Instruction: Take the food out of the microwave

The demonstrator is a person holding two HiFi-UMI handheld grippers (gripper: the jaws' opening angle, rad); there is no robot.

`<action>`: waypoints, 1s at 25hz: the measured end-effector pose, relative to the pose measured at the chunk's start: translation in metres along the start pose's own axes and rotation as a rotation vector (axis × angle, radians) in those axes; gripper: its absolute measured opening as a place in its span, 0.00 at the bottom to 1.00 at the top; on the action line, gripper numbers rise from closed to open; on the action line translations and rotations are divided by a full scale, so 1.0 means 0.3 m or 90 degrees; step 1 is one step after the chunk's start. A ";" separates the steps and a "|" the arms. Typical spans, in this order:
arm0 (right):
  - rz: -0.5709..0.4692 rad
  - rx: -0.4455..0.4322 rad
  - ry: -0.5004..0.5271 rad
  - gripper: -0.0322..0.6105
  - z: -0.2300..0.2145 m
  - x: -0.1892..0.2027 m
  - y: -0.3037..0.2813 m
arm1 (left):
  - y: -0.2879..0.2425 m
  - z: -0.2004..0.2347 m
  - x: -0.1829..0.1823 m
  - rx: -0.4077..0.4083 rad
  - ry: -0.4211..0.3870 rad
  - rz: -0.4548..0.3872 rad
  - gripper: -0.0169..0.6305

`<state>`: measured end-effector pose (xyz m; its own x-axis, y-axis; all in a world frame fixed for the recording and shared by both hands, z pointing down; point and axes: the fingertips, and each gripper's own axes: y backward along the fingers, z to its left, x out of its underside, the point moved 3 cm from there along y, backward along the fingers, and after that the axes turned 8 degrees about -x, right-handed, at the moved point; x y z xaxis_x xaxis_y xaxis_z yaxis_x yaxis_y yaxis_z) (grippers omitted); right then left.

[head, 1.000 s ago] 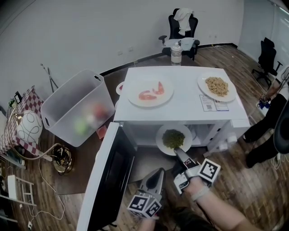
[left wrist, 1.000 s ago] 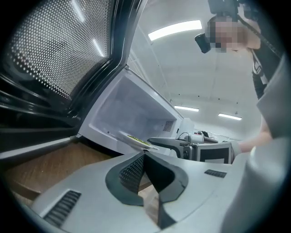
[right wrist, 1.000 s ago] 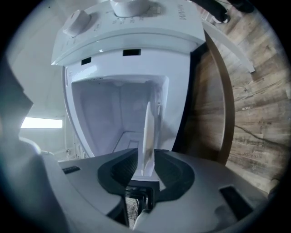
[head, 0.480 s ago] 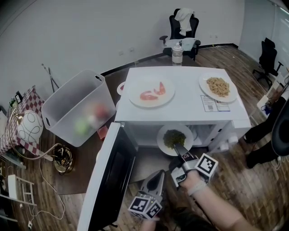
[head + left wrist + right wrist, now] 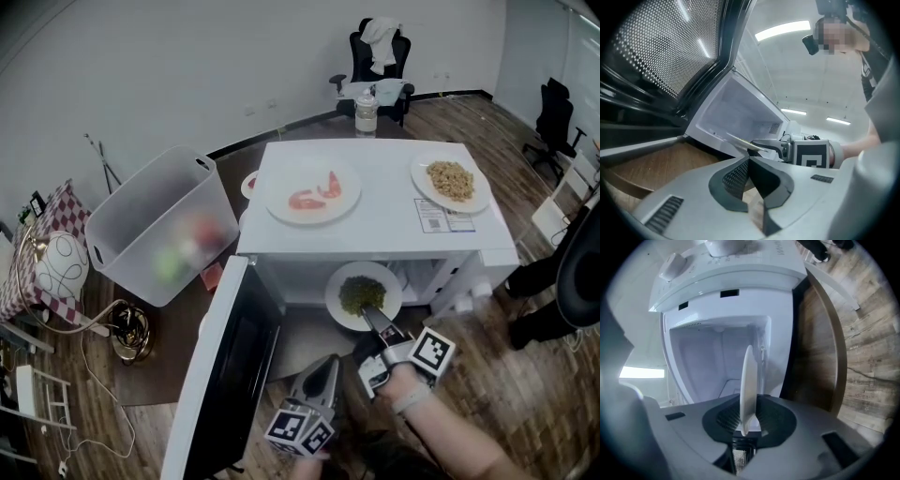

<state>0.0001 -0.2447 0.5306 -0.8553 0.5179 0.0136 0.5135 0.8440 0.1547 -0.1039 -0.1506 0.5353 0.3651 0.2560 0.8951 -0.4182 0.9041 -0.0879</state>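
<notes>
A white plate (image 5: pixel 349 309) of green food (image 5: pixel 360 291) sits at the mouth of the open white microwave (image 5: pixel 469 258). My right gripper (image 5: pixel 373 314) reaches level to the plate's near rim. In the right gripper view the plate (image 5: pixel 747 380) stands edge-on between the jaws of that gripper (image 5: pixel 749 427). The jaws are closing and the pads lie against the rim. My left gripper (image 5: pixel 330 361) hangs lower, in front of the open door (image 5: pixel 225 375), shut with nothing in it. In the left gripper view the shut left gripper (image 5: pixel 749 161) points at the microwave cavity (image 5: pixel 736 112).
On the microwave's top stand a plate of shrimp (image 5: pixel 312 191), a plate of yellowish food (image 5: pixel 450 180) and a paper card (image 5: pixel 444 215). A translucent bin (image 5: pixel 159 225) stands at the left. A bottle (image 5: pixel 366 111) and office chairs are at the back.
The right gripper's jaws have narrowed onto the plate's rim. Both hands have stayed nearly where they were.
</notes>
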 end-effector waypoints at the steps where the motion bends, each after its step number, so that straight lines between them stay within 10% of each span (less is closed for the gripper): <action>1: 0.003 -0.002 0.004 0.16 0.002 -0.001 0.003 | 0.001 0.001 0.005 0.001 -0.001 0.000 0.04; 25: 0.035 -0.053 0.008 0.15 0.075 -0.023 0.082 | 0.023 -0.016 -0.091 -0.009 -0.032 -0.004 0.04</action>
<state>0.0202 -0.2244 0.5120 -0.8266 0.5616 0.0360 0.5531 0.7991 0.2356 -0.1129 -0.1497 0.5081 0.3255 0.2326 0.9165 -0.4041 0.9105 -0.0875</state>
